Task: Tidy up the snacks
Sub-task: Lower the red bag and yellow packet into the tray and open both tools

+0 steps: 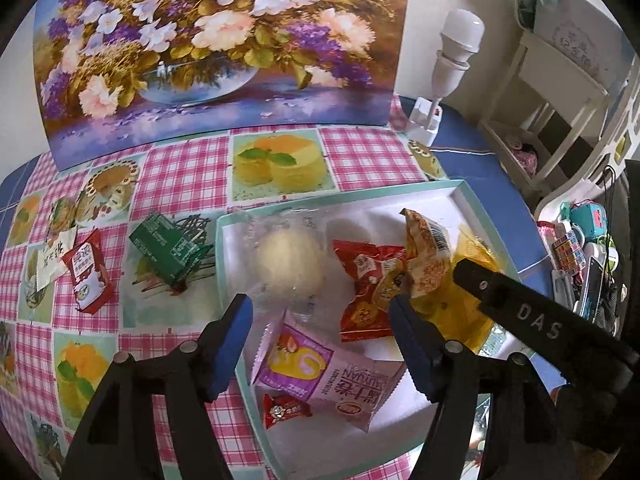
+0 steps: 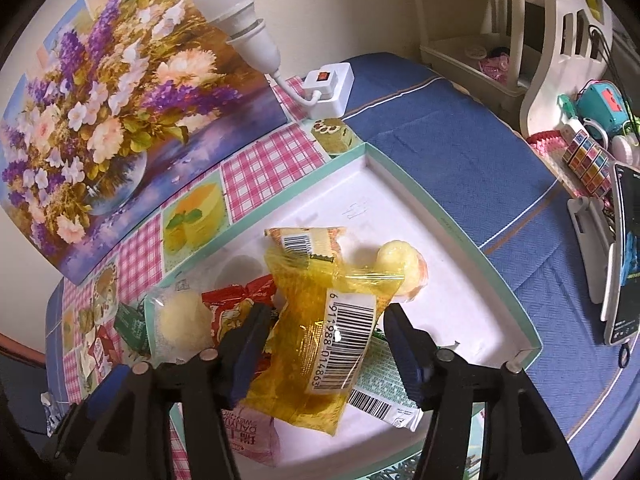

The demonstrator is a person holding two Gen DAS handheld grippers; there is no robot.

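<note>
From the left wrist, the left gripper (image 1: 320, 344) hangs with its jaws wide over the white tray (image 1: 466, 194), nothing pinched; a pink snack packet (image 1: 320, 376) lies below the gap, beside a red packet (image 1: 370, 284) and a clear-wrapped pale bun (image 1: 290, 264). The other gripper's black finger crosses in at the right. Outside the tray, a green packet (image 1: 172, 248) and a small red-and-white packet (image 1: 88, 276) lie on the pink checked tablecloth (image 1: 180, 172), with a flower painting (image 1: 216, 48) behind. From the right wrist, the right gripper (image 2: 324, 348) stands parted around a yellow packet (image 2: 316, 352), pads just clear of it. A lamp (image 2: 244, 28) and blue cloth (image 2: 460, 136) lie beyond.
</note>
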